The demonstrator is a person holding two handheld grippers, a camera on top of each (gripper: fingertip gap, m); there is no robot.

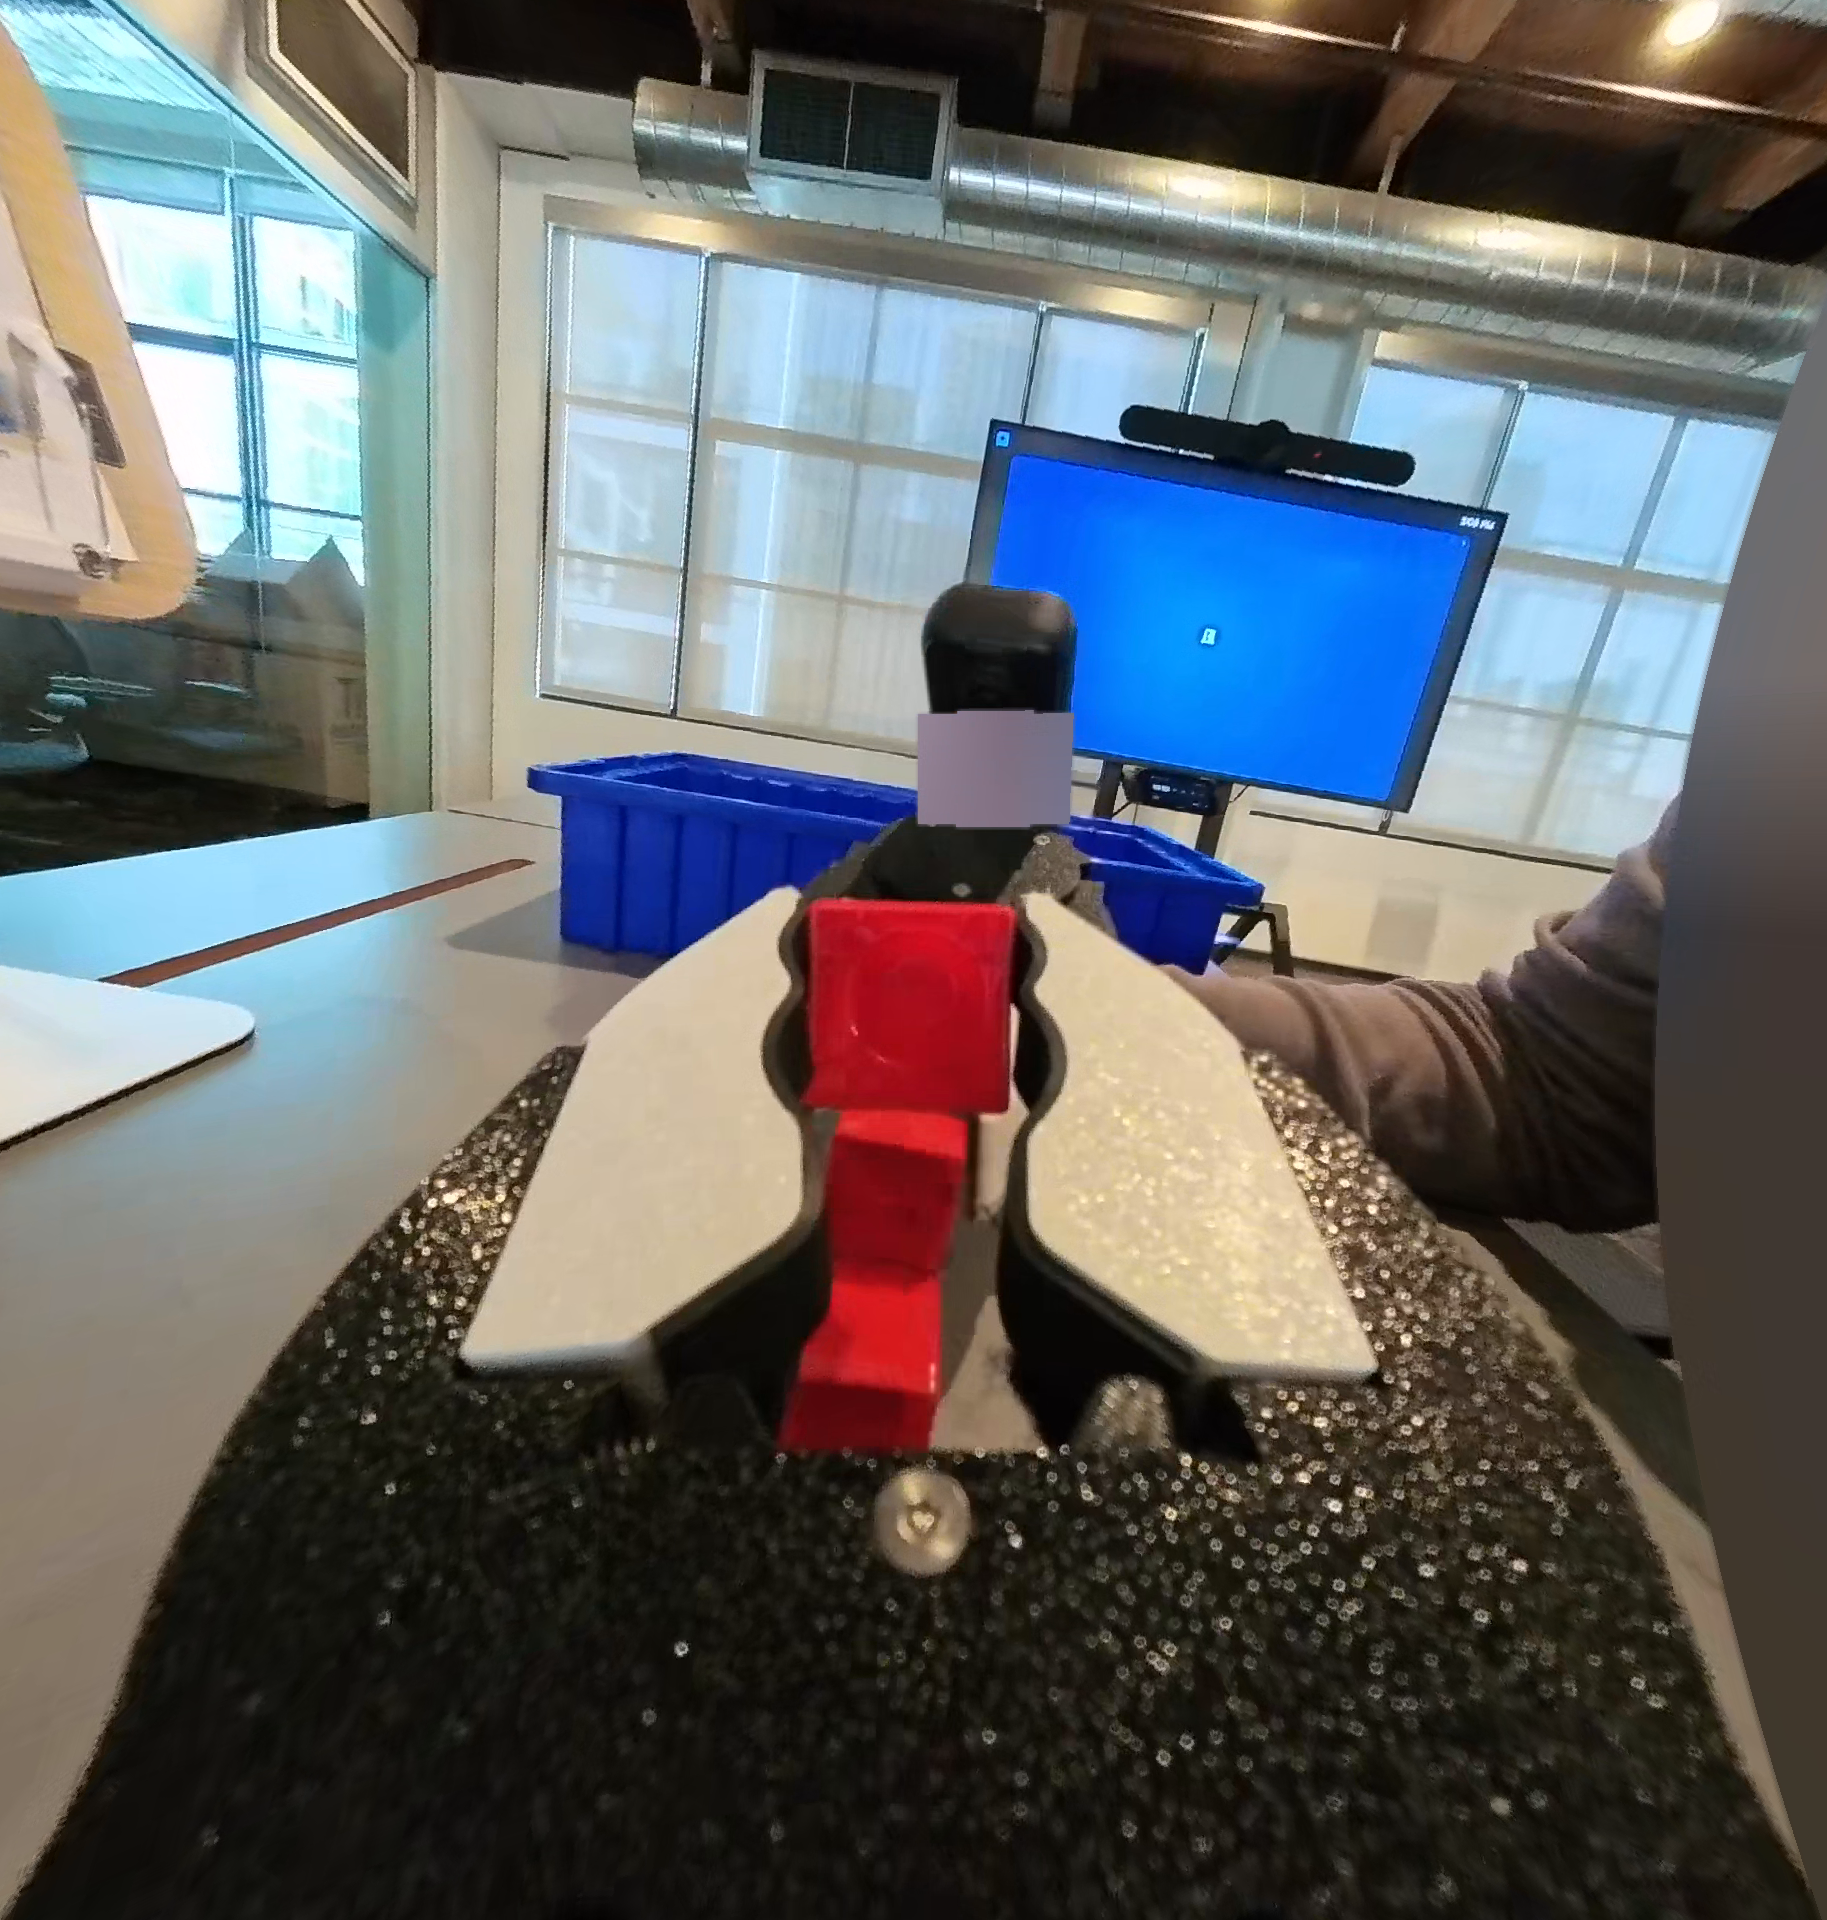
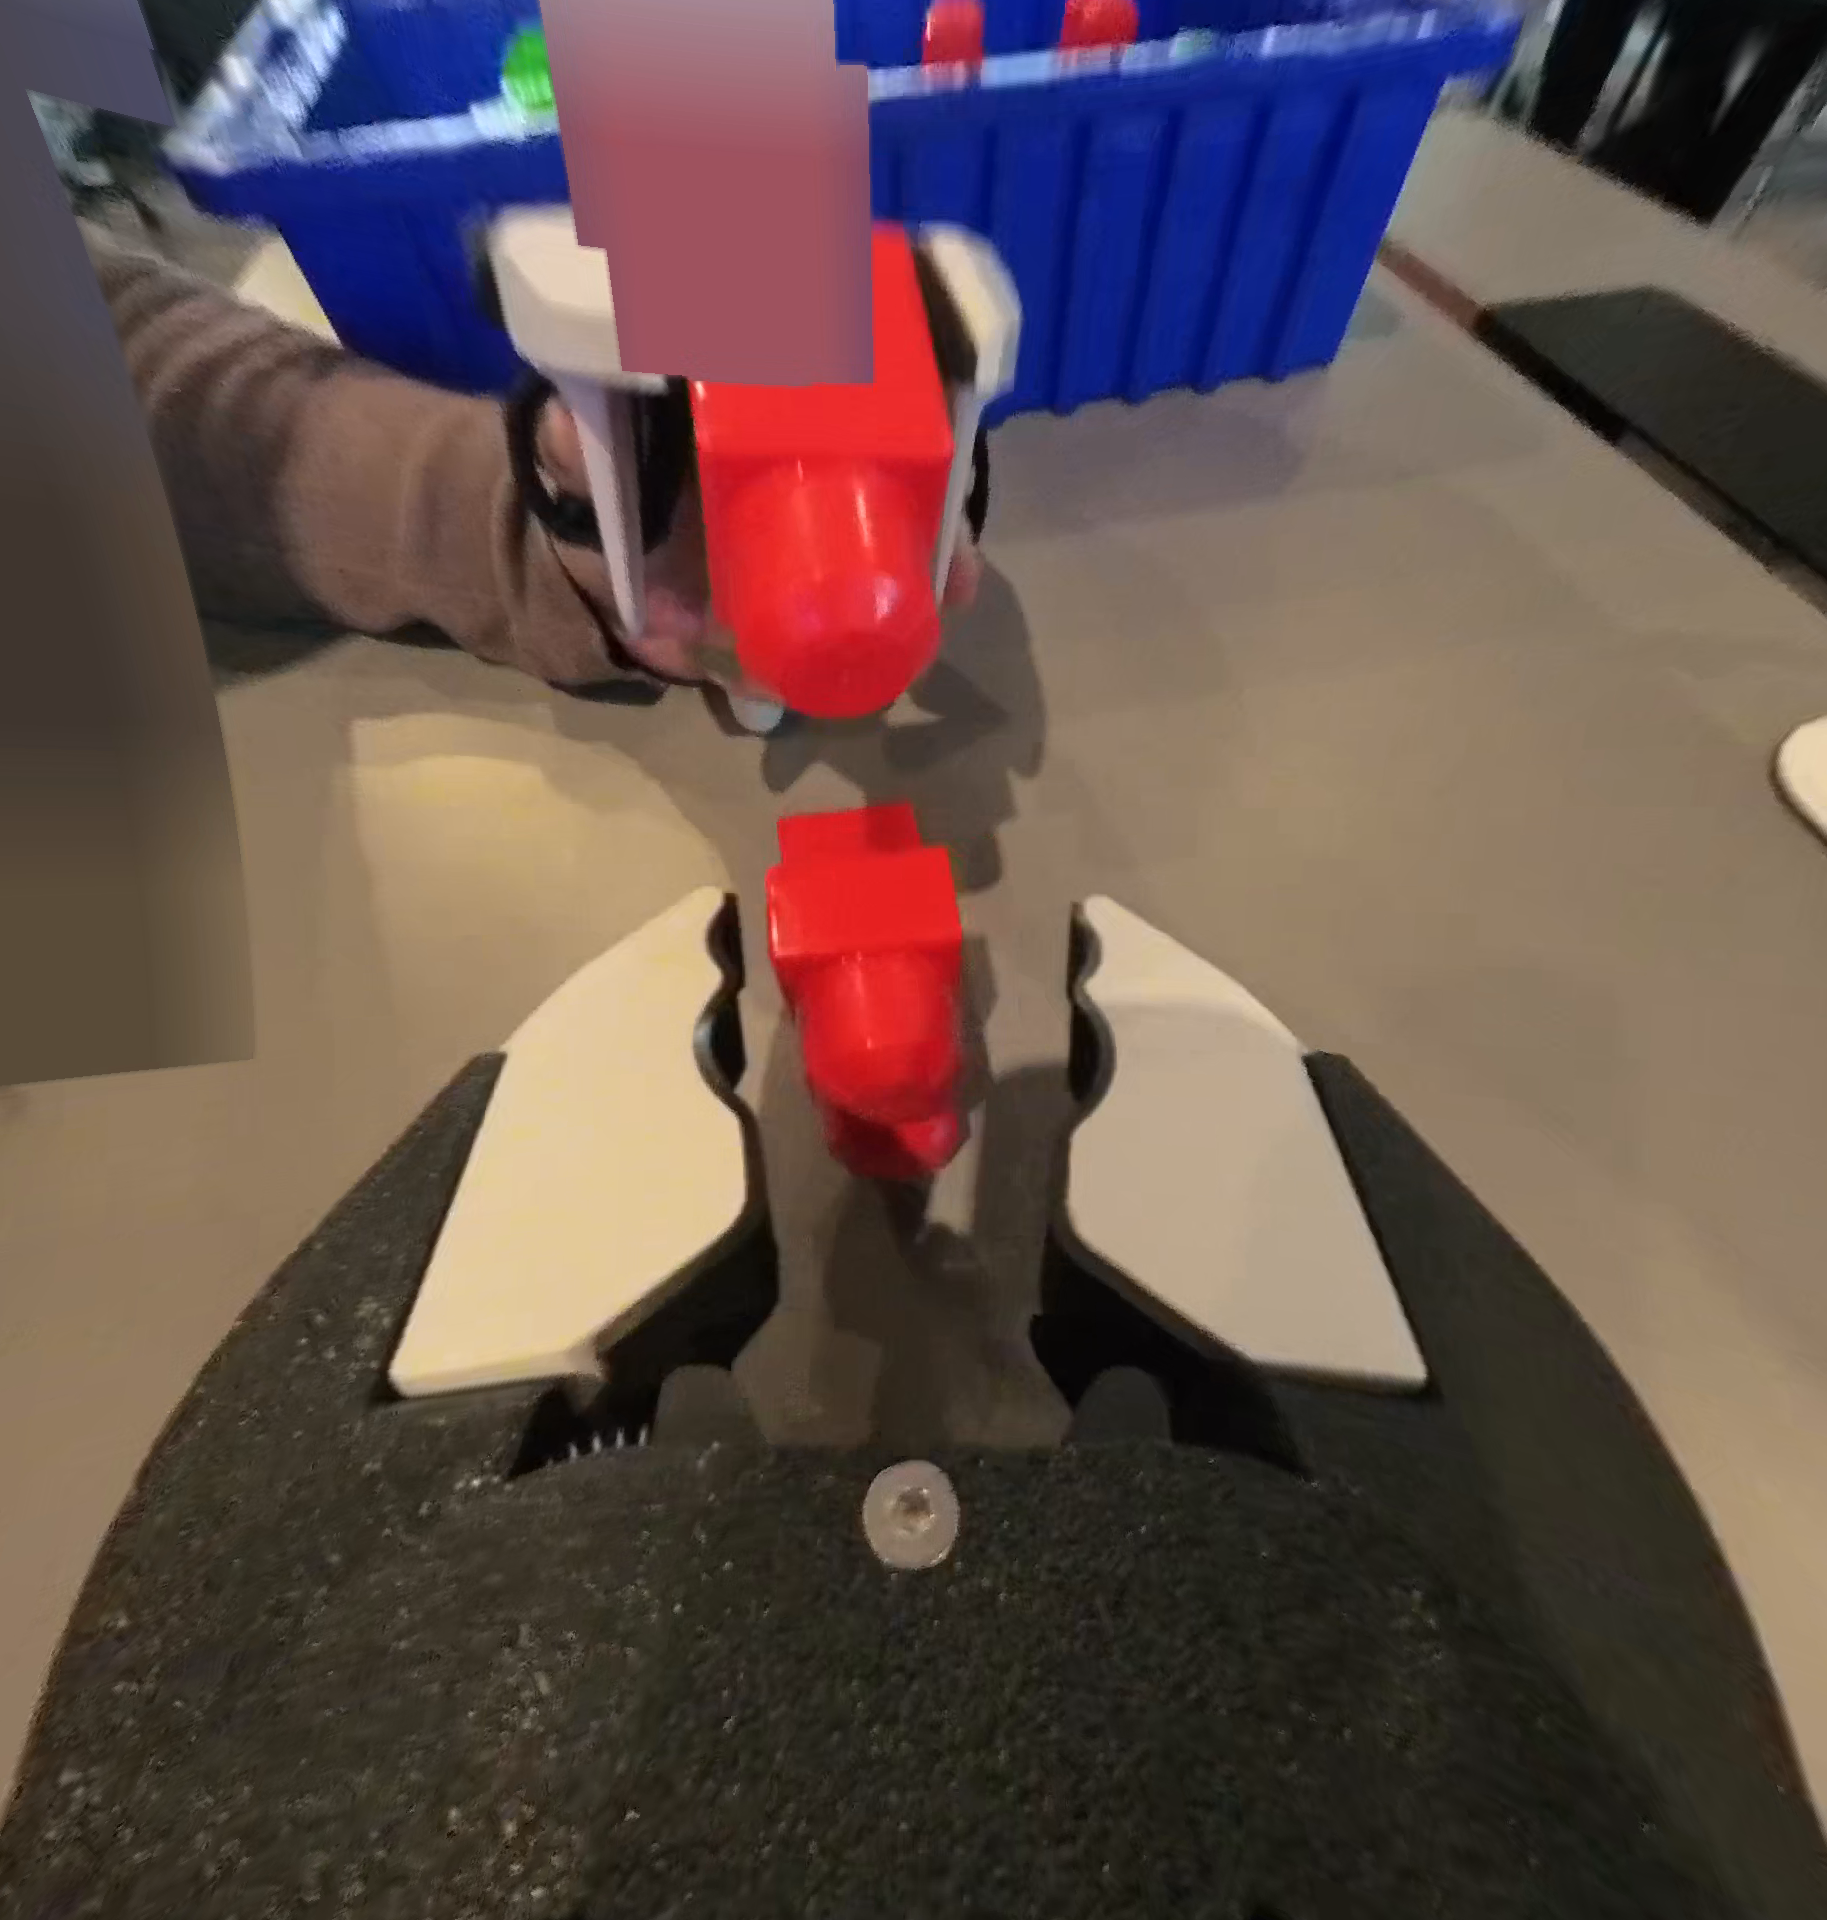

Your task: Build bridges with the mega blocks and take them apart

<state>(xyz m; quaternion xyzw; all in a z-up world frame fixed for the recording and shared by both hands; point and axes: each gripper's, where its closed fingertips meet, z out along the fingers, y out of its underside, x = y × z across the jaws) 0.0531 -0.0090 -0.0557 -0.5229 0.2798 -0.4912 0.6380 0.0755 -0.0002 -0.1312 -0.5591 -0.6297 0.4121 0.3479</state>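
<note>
The left gripper [image 1: 909,997] has its white fingers [image 1: 680,1122] clamped on a red block [image 1: 907,1003], which sits between the wavy inner edges near the fingertips with its flat face turned toward the camera. Below it in the left wrist view, more red blocks [image 1: 883,1288] run back between the fingers toward the gripper's base; whether they are joined to the held block is hard to tell from this angle. In the right wrist view the right gripper [image 2: 898,956] has its fingers [image 2: 597,1132] apart, and a second red block [image 2: 867,987] lies in the gap between them, touching neither side, its rounded stud pointing toward the camera. It appears to rest on the grey table [image 2: 1408,727], though motion blur makes this uncertain. Farther off, the left gripper [image 2: 784,457] holds its block [image 2: 826,520] above the table, in front of a blue bin [image 2: 1148,239].
</note>
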